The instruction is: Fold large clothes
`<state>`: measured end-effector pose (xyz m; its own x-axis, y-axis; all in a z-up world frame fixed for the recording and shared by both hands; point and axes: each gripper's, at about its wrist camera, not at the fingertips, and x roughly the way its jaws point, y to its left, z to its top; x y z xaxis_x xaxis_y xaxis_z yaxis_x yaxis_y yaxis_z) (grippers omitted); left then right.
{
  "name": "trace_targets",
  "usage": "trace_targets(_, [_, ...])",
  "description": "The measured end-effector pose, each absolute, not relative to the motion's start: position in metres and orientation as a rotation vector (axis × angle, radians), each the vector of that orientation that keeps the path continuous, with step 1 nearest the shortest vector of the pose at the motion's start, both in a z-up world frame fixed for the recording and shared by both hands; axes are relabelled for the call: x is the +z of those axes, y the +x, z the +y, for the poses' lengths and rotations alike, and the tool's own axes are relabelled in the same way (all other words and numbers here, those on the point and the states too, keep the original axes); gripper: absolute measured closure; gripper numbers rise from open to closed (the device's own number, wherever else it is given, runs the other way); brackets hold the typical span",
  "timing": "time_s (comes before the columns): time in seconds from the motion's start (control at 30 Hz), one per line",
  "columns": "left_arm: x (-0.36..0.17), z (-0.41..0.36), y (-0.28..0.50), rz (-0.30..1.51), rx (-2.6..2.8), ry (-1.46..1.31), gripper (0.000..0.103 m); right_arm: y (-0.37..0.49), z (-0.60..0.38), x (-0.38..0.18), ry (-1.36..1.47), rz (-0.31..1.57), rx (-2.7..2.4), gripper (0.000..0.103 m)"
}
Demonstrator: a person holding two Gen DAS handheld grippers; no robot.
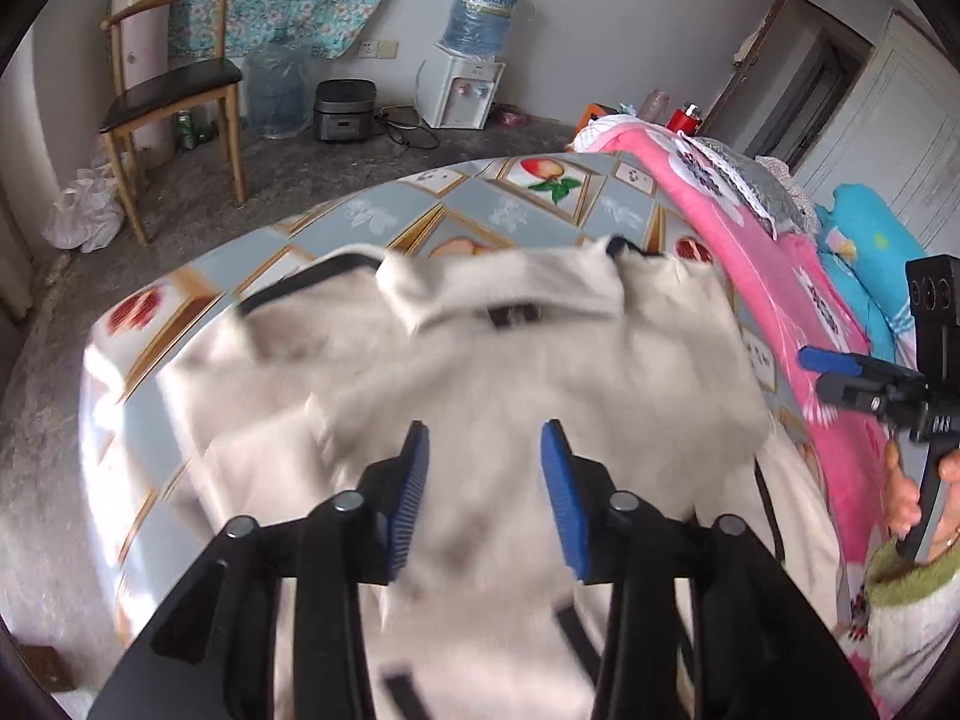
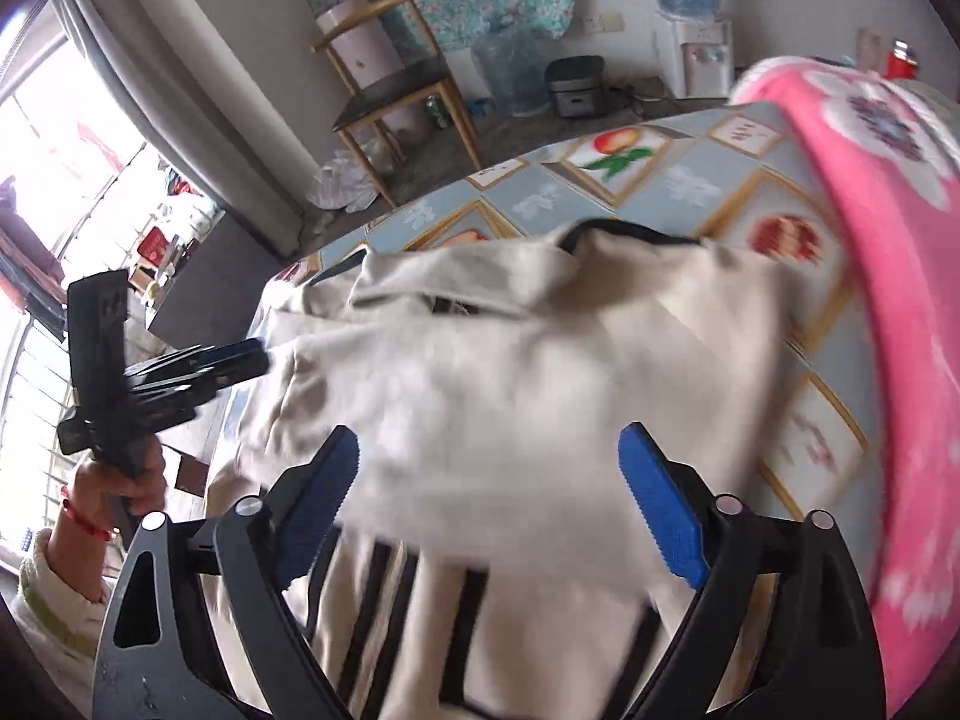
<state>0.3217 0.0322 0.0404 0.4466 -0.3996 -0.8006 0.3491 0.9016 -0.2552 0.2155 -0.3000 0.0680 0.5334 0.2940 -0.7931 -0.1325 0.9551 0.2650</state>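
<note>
A large cream garment with black trim and stripes (image 1: 480, 372) lies bunched on the fruit-patterned tablecloth (image 1: 540, 204); it also fills the right wrist view (image 2: 540, 372). My left gripper (image 1: 485, 480) is open above the cloth, its blue pads apart with nothing between them. My right gripper (image 2: 489, 480) is open wide over the cloth and holds nothing. The right gripper shows at the right edge of the left wrist view (image 1: 840, 372). The left gripper shows at the left of the right wrist view (image 2: 240, 357), close to the garment's edge. Both views are blurred.
A pink blanket (image 1: 780, 276) is heaped along the table's right side, with a blue pillow (image 1: 870, 252) behind. A wooden chair (image 1: 174, 90), water jugs (image 1: 276, 90), a rice cooker (image 1: 345, 108) and a water dispenser (image 1: 462, 84) stand on the floor beyond.
</note>
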Motion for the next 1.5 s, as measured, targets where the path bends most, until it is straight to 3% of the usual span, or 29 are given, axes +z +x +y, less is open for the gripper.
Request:
trace_targets(0.17, [0.045,0.084,0.211,0.992,-0.415,-0.105,0.05,0.116,-0.328,0.056,0.224,0.971,0.14,0.013])
trace_targets(0.43, [0.006,0.126,0.062,0.993,-0.206,-0.105,0.05,-0.005,-0.352,0.005,0.347,1.011,-0.034,0.012])
trace_targets(0.6, [-0.024,0.126,0.014,1.02,-0.192,-0.17,0.05,-0.039,-0.344,-0.023,0.284,1.066,-0.126,0.012])
trace_targets(0.87, [-0.058,0.132,-0.005,0.991,-0.154,-0.272,0.05,-0.072,-0.344,-0.028,0.258,1.039,-0.165,0.012])
trace_targets(1.5, [-0.064,0.152,0.03,0.915,-0.215,-0.451,0.051,-0.073,-0.37,-0.022,0.413,0.979,-0.178,0.012])
